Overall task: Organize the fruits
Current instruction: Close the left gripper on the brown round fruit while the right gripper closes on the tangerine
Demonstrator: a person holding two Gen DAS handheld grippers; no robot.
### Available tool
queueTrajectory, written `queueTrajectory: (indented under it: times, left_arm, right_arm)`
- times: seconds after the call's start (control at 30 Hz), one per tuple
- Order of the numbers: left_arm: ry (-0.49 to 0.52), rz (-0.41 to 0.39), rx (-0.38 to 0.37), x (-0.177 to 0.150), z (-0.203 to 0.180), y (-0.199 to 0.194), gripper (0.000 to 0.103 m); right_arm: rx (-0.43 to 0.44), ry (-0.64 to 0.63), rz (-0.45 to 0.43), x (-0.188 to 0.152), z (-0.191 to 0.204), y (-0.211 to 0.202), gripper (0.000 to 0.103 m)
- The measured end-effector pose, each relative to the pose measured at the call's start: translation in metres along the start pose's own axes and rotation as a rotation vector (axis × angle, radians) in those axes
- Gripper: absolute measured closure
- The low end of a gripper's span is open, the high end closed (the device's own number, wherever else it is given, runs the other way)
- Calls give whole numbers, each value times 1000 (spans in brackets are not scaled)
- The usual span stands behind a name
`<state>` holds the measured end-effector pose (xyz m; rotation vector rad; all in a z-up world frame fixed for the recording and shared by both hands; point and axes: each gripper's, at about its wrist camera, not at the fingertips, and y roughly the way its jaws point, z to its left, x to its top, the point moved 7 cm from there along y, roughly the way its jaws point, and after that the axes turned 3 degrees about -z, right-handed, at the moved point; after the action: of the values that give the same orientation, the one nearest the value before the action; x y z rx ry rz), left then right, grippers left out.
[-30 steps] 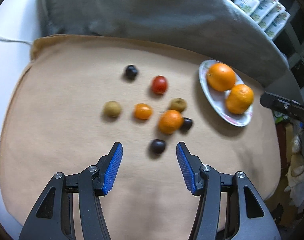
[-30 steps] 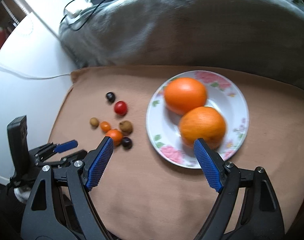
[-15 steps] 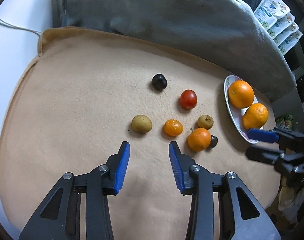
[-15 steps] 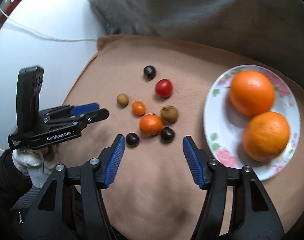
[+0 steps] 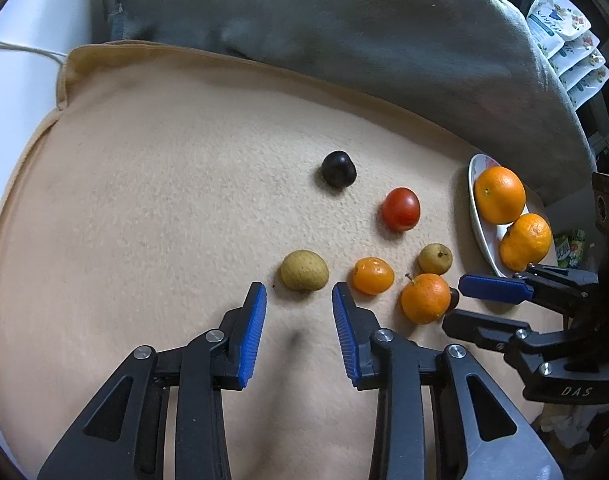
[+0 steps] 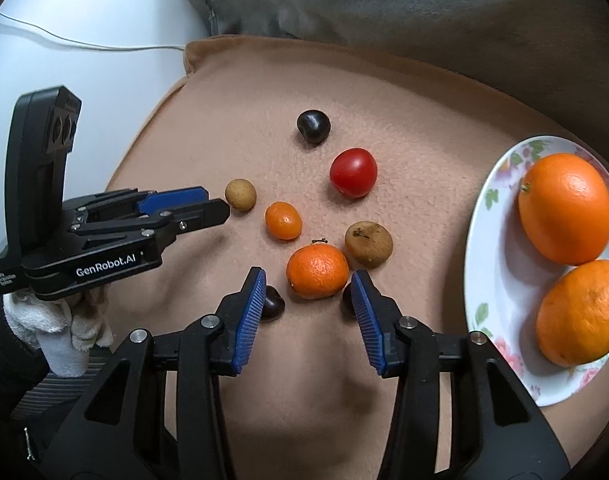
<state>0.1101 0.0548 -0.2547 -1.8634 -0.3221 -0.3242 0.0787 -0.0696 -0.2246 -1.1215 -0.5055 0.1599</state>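
Both hand-held grippers closer to fruit, right hand-held gripper (image 6: 308,308) closing beside mandarin (image 6: 317,271), stem up.

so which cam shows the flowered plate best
The right wrist view: the flowered plate faces the camera, its floral rim and white inside clear around the two oranges, though the frame edge crops its right side. In the left wrist view the plate is a foreshortened sliver, mostly hidden behind them.
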Motion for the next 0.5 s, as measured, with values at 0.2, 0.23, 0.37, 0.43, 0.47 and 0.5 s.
queueTrajectory:
  times: [0.2, 0.23, 0.37, 0.43, 0.47, 0.5]
  left_arm:
    - [5, 4, -10, 3, 3, 4, 72]
    - [7, 4, -11, 4, 2, 5, 72]
    - [16, 12, -22, 4, 1, 9, 73]
    - [17, 14, -25, 3, 3, 8, 73]
    - [18, 17, -26, 3, 3, 9, 75]
    - [17, 19, -26, 3, 3, 11, 76]
  right_arm:
    - [-35, -5, 19, 1, -1, 10, 57]
    - [-39, -5, 20, 2, -2, 11, 57]
    - [-51, -6, 21, 5, -2, 13, 57]
    - [-60, -13, 25, 6, -1, 14, 57]
    - [-59, -17, 27, 6, 0, 15, 57]
    - [-63, -25, 30, 6, 1, 15, 57]
